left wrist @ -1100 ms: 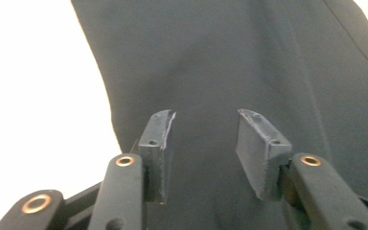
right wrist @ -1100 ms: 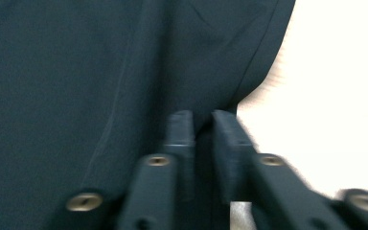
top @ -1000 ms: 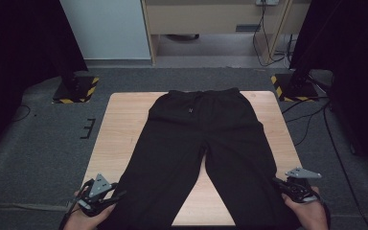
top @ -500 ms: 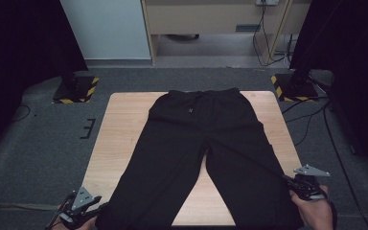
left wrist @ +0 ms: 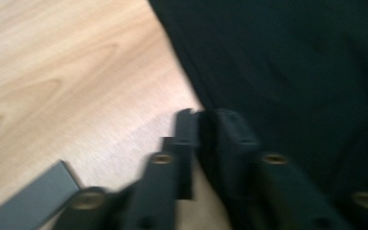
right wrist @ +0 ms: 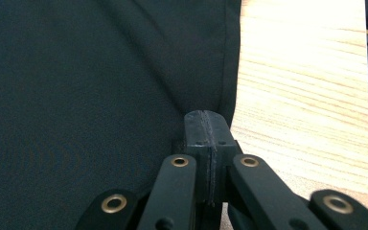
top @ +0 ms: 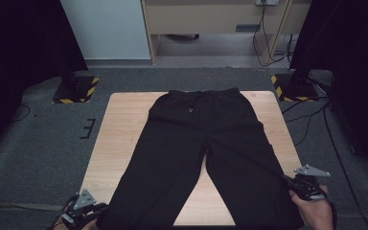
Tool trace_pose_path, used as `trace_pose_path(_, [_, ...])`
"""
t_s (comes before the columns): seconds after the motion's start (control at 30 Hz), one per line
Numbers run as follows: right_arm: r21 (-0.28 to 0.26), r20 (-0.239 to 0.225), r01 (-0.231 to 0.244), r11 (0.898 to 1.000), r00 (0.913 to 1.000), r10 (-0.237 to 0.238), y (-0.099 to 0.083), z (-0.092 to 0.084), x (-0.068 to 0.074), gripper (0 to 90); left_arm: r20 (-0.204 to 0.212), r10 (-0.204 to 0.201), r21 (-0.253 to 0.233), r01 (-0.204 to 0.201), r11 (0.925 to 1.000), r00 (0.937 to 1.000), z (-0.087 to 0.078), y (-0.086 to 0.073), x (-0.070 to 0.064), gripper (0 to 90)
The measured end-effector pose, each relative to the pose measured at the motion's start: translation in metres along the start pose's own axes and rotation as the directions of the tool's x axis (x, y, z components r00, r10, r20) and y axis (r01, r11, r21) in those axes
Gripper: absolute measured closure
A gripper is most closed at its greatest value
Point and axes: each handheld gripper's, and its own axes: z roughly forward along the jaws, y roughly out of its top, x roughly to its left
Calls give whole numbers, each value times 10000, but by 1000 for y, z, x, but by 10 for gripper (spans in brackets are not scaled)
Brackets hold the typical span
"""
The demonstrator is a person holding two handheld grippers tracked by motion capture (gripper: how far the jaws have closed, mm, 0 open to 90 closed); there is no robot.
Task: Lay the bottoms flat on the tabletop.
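Note:
Black trousers [top: 191, 143] lie flat on a light wooden table [top: 120, 129], waistband at the far end and both legs running toward me. My left gripper [top: 98, 211] is at the near left corner, on the outer edge of the left leg [left wrist: 292, 72]. Its jaws [left wrist: 203, 117] have just been closing and now pinch that fabric edge. My right gripper [top: 287, 178] is at the near right, with its jaws [right wrist: 206, 117] pressed together on the outer seam of the right leg [right wrist: 100, 72]. Bare wood [right wrist: 306, 96] lies just beyond it.
Grey carpet surrounds the table. Stand bases with yellow-and-black stripes sit on the floor at the far left [top: 76, 88] and far right [top: 292, 86]. Cables [top: 316, 120] trail across the floor on the right. A wooden cabinet [top: 211, 19] stands at the back.
My left gripper has slid down and out toward the near left corner of the table, and its jaws have closed on the trouser edge. The right gripper has barely moved.

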Motion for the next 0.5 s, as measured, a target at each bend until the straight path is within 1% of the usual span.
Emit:
trace_pose_path(0.07, [-10,3,-42,10000,10000,42,0,0,0,899,-93,22,102,-22,9999,10000,-3,-3,-4,869])
trace_pose_path(0.13, [-6,-4,-89,10000,10000,89,0,0,0,899,-230,57,182,-53,9998,9997,-7,-7,-7,877])
trace_pose_path(0.17, [-13,-6,-103,9999,9999,103,0,1,0,899,-332,42,165,-37,9999,9994,-10,-9,-8,878])
trace_pose_path(0.27, [23,-46,-58,10000,10000,58,1,1,-1,899,-444,-38,44,40,10000,9990,-22,-17,-13,880])
trace_pose_path(0.3, [34,-40,-47,10000,10000,47,1,1,-1,899,-580,-41,121,48,9999,9983,-27,-21,-14,880])
trace_pose_path(0.37, [18,-31,-43,10000,10000,43,1,1,-1,899,-619,-31,419,57,9991,9981,-32,-28,-15,881])
trace_pose_path(0.43, [19,-34,-26,10000,10000,26,1,1,-1,900,-794,-22,693,77,9976,9968,-37,-38,-16,881])
trace_pose_path(0.47, [19,-38,-36,10000,10000,37,1,1,-1,899,-906,-40,810,114,9966,9959,-39,-42,-15,881])
trace_pose_path(0.5, [21,-35,-27,10000,10000,27,1,1,-1,899,-1185,-19,938,131,9955,9929,-43,-47,-12,880])
